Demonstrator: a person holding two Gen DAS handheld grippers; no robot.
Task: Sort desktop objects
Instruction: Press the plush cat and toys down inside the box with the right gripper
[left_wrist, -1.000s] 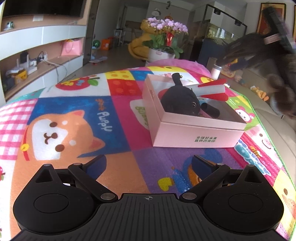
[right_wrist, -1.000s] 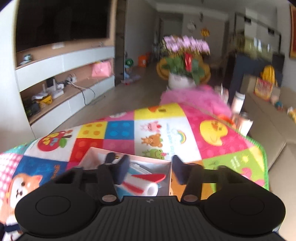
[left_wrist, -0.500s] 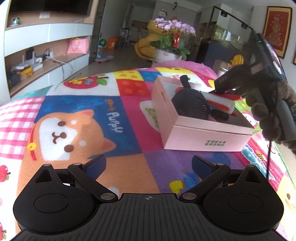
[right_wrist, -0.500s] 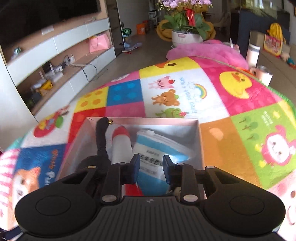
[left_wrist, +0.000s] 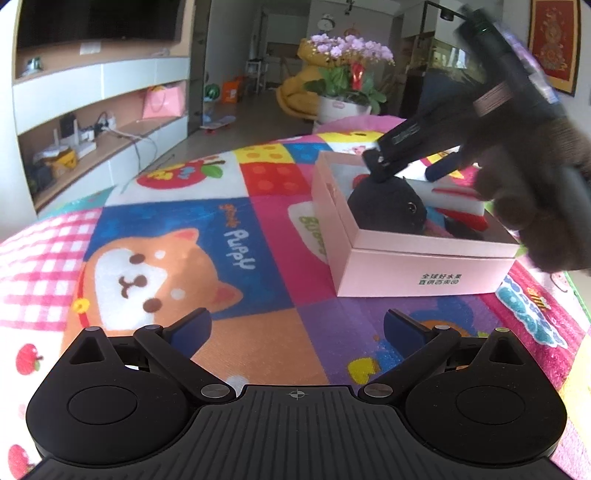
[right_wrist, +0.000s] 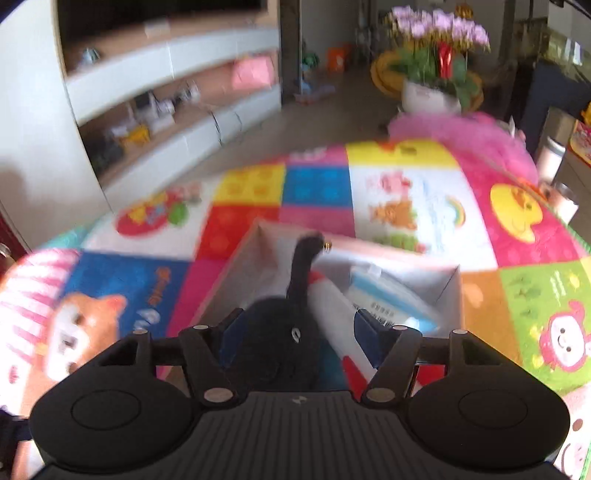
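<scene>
A pink box (left_wrist: 424, 273) stands on the colourful play mat (left_wrist: 184, 236). In it lie a black plush cat (left_wrist: 388, 208), a white-and-red tube (left_wrist: 458, 201) and a blue-and-white packet (right_wrist: 391, 302). My right gripper (right_wrist: 301, 339) is open above the box, its fingers either side of the plush cat (right_wrist: 280, 343) and the tube (right_wrist: 332, 306); it also shows in the left wrist view (left_wrist: 410, 162), held by a gloved hand. My left gripper (left_wrist: 295, 328) is open and empty, low over the mat in front of the box.
A potted orchid (left_wrist: 347, 85) and a yellow seat stand on the floor behind the mat. A wall shelf unit (left_wrist: 99, 107) runs along the left. A sofa edge with small containers (right_wrist: 554, 162) lies to the right.
My right gripper has opened wider and shifted left over the plush cat, after dropping into the box. My left gripper has stayed open and drifted a little.
</scene>
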